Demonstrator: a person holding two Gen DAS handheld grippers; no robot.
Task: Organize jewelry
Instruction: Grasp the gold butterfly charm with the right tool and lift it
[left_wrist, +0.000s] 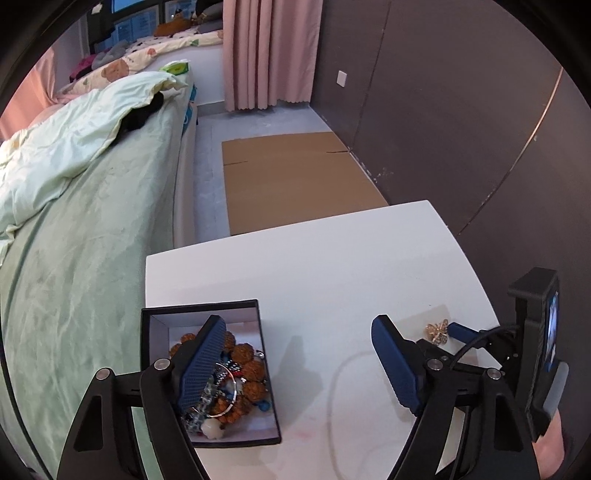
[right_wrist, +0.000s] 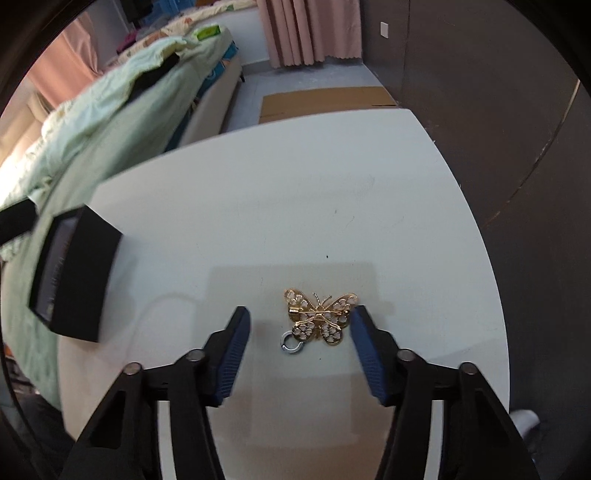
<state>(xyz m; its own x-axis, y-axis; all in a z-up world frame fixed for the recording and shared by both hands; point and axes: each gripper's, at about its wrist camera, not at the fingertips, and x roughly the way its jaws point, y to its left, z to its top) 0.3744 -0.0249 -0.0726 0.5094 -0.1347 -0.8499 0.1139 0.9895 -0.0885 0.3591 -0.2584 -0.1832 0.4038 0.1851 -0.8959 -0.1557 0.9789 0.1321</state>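
While my right tongs (right_wrist: 299, 317) point down at the tabletop (right_wrist: 295, 184), their blue pads (right_wrist: 365, 350) stand apart with a gold butterfly brooch (right_wrist: 320, 318) lying between them. The right pad sits just beside the brooch's wing tip; I cannot tell whether it touches, and the left pad is clear of it. A small silver ring (right_wrist: 293, 341) lies against the brooch's lower left wing. Nothing is gripped on this side.

My left tongs (left_wrist: 295, 332) are spread wide and hold nothing. Their left finger (left_wrist: 201, 363) hangs over an open black box (left_wrist: 155, 325) with a pale lining, and the right finger is above bare tabletop. The box is well filled: knobbly brown beads (left_wrist: 247, 354), a thin silver bangle (left_wrist: 231, 387), blue and white beads (left_wrist: 214, 430) and other tangled pieces I cannot make out. From the left wrist view I see the right tongs beside the brooch, with a hand (left_wrist: 550, 443) on their grip.

The box sits near the tabletop's left edge, well apart from the brooch. That tabletop is white and otherwise bare. A bed (left_wrist: 92, 240) with a pale green sheet and rumpled quilt (left_wrist: 74, 129) runs alongside it. Flattened cardboard (left_wrist: 295, 177) lies on the grey floor beyond, by a dark wall (left_wrist: 443, 110), with pink curtains (left_wrist: 266, 51) at the far end.
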